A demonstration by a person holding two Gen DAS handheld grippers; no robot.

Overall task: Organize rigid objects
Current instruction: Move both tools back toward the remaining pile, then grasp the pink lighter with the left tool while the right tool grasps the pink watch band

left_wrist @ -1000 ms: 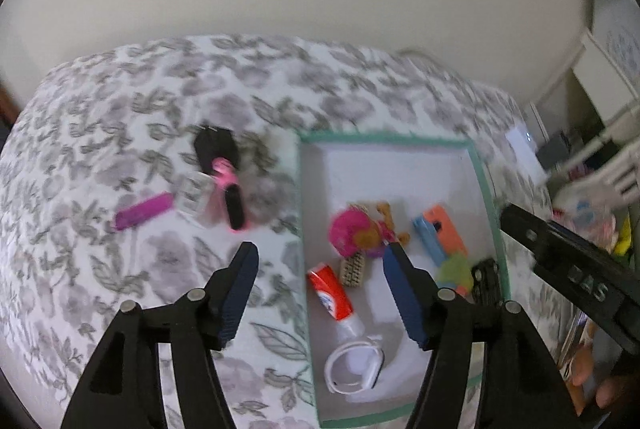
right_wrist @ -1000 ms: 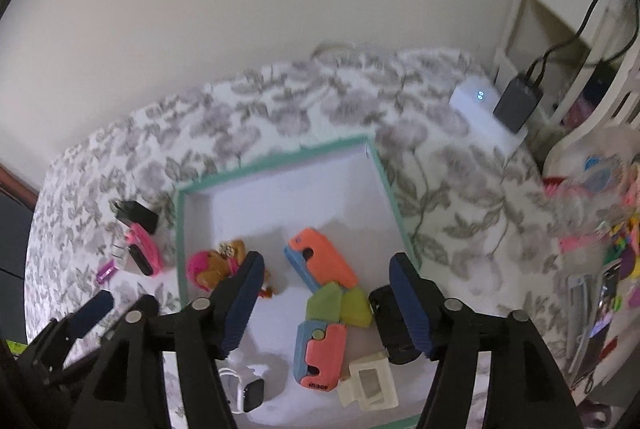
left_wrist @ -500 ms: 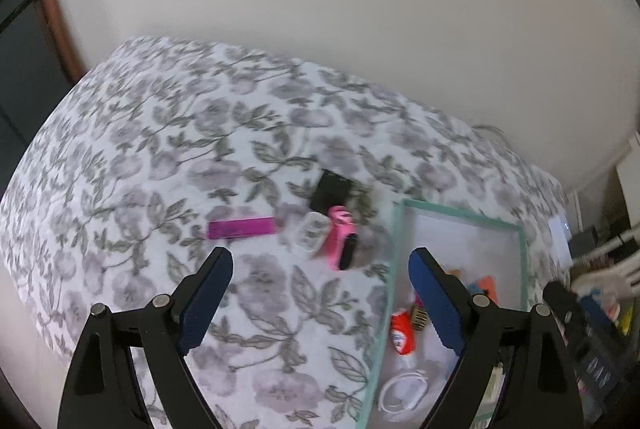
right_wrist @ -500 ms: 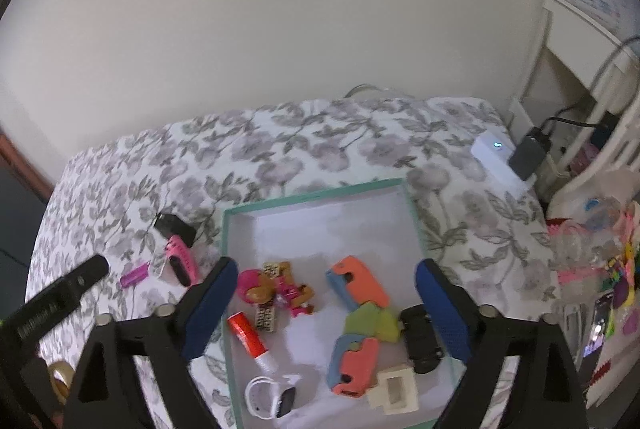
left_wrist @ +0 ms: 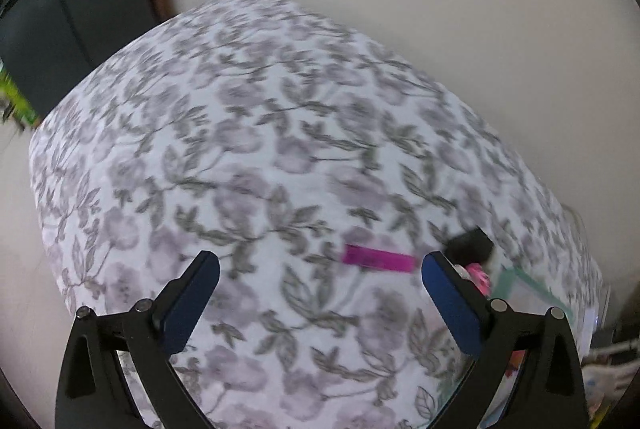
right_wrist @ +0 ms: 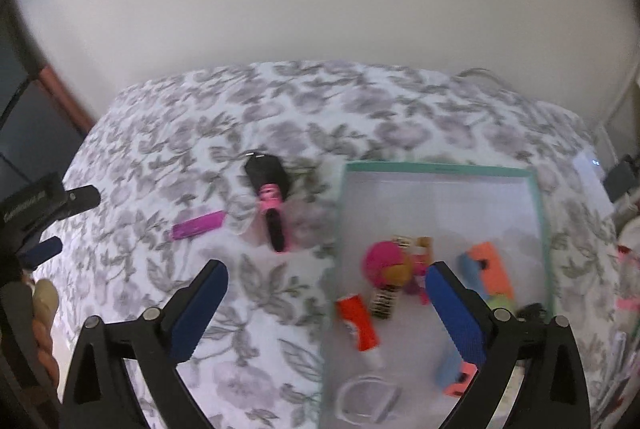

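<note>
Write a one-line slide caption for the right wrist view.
Right tongs opening, empty, above floral cloth; teal-rimmed tray of small items, magenta stick and pink-black device outside it.

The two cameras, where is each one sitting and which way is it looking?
Left wrist: sits on the left gripper, looking down between its opening, empty jaws at the flowered bedspread; only its own fingers show.
Right wrist: sits on the right gripper, looking down over the teal-rimmed box of small toys; its own opening, empty jaws show, plus the left gripper and a hand at the left edge.
Shared: the bedspread, the purple stick, the black-and-pink gadget and the box.
</note>
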